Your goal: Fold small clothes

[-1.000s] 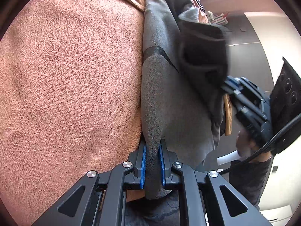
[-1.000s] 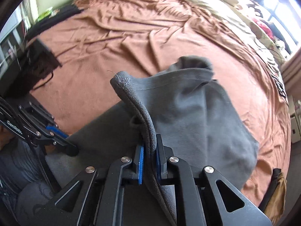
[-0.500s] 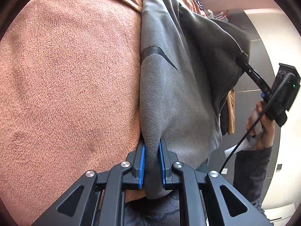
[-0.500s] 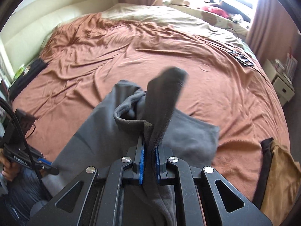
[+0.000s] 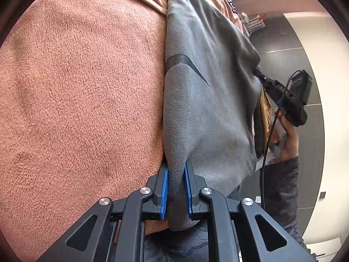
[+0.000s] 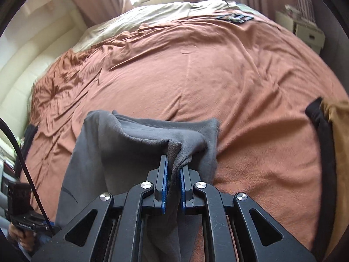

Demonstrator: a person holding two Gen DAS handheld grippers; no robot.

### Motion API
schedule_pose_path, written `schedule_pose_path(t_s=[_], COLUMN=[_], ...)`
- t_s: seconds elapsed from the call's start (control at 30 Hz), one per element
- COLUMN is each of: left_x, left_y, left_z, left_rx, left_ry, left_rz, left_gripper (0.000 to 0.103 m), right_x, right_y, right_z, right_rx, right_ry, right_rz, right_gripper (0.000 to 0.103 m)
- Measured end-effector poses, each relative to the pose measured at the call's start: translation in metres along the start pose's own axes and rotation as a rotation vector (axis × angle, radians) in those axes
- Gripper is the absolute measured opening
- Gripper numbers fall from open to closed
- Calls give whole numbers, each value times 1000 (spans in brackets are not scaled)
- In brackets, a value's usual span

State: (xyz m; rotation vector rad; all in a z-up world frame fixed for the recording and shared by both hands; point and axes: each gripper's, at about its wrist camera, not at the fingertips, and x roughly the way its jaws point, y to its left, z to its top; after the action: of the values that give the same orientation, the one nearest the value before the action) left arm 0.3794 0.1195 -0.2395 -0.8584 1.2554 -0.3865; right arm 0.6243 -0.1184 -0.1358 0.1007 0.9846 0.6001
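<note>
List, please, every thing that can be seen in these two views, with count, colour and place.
grey garment: one, grey with a dark curved mark, on the bed's near part, pinched by both grippers
blanket: one, rust brown, covers the bed
pale bedding: cream, far end of bed
tan and black cloth: one, right edge of bed
white boxes: white, beyond the bed, far right
left gripper: one, black with blue pads, shut on garment
right gripper: one, black with blue pads, shut on garment
hand: one, holds right gripper's handle
</note>
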Motion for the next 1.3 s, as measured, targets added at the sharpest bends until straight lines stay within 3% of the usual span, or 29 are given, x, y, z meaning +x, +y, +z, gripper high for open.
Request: schedule_pose_path(t_s=[0.1, 0.23, 0.47, 0.53, 0.6, 0.67, 0.97, 1.03, 1.1, 1.2, 1.3], left_x=[-5, -13, -37, -45, -52, -56, -57, -54, -47, -42, -39], left_y=[-4, -14, -30, -34, -38, -41, -44, -46, -49, -54, -57], left_z=[-2, 3, 32, 40, 49, 55, 81, 87, 92, 96, 98], left_rx=[27, 49, 77, 86, 91, 89, 91, 95, 103, 111, 120], left_ry=[-14, -21, -91, -118, -134, -142, -123, -115, -108, -98, -95], left_rz=[6, 21, 34, 39, 49, 56, 114, 121, 138, 141, 147], left_gripper=[14, 16, 17, 17, 17, 17, 17, 17, 17, 17, 17], right_x=[-1, -5, 20, 26, 31, 34, 62, 59, 53, 42, 26], right_y=[-9, -26, -61, -69, -77, -85, -102, -100, -95, -86, -70], right_z=[1, -1, 2, 2, 1, -1, 0, 9, 16, 27, 35], right_rx=[46, 148, 314, 350, 391, 415, 537, 520, 499, 439, 384], right_ry=[-8, -8, 47, 47, 42, 23, 68, 66, 72, 78, 41], right_rz=[61, 243, 391, 438, 475, 506, 511, 467, 443, 371, 310], right_gripper=[6, 7, 10, 18, 47, 63, 63, 55, 33, 11, 2])
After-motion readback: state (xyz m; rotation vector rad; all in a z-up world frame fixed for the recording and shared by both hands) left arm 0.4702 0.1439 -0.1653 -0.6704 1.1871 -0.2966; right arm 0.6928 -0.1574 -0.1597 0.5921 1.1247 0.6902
